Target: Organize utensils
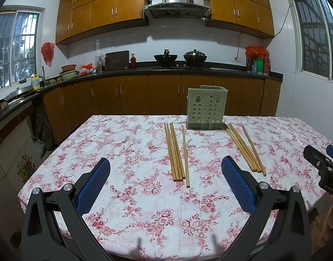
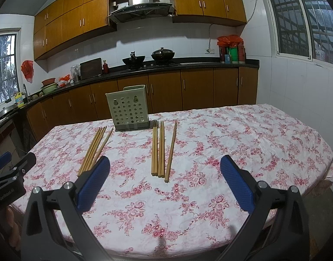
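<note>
Both our grippers, left (image 1: pixel 165 182) and right (image 2: pixel 165 181), gape wide, empty. Each chopstick bundle (image 1: pixel 177 152) (image 2: pixel 161 150) lies centre-frame, lengthwise ahead, pointing at the holder (image 1: pixel 206 108).

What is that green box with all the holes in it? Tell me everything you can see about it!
The green box is a pale green holder that looks like plastic. Its front wall has rows of round holes and two keyhole-shaped slots near the top. It stands upright near the far edge of the table, on the flowery cloth, with its top open. What is inside cannot be seen. Wooden chopsticks lie flat on either side in front of it. No tongs touch it.
</note>
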`<state>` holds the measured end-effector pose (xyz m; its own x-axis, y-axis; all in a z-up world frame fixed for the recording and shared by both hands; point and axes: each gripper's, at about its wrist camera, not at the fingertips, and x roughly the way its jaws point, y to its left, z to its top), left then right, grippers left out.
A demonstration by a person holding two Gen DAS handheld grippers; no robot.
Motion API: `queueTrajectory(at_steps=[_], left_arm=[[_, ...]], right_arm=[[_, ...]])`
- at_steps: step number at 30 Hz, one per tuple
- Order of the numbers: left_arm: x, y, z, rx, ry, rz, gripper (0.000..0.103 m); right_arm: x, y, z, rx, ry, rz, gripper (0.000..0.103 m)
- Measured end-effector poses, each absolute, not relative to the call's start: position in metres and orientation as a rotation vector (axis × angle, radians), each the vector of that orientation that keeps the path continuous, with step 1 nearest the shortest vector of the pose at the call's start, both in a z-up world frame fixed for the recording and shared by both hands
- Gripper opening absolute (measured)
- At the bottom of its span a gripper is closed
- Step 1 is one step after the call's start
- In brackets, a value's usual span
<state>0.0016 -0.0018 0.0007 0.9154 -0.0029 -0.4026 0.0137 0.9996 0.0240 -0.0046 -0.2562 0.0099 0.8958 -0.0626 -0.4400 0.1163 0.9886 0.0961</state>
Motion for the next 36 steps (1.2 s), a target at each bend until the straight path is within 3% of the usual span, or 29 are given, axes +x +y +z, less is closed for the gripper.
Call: queueTrajectory(at_steps=[36], left_arm=[[0.0023, -0.0036, -0.0029, 0.03, 0.421, -0.004, 0.101]], right_arm=[[-0.0052, -0.2571, 0.0057, 0.126, 0.465, -0.092, 0.099]])
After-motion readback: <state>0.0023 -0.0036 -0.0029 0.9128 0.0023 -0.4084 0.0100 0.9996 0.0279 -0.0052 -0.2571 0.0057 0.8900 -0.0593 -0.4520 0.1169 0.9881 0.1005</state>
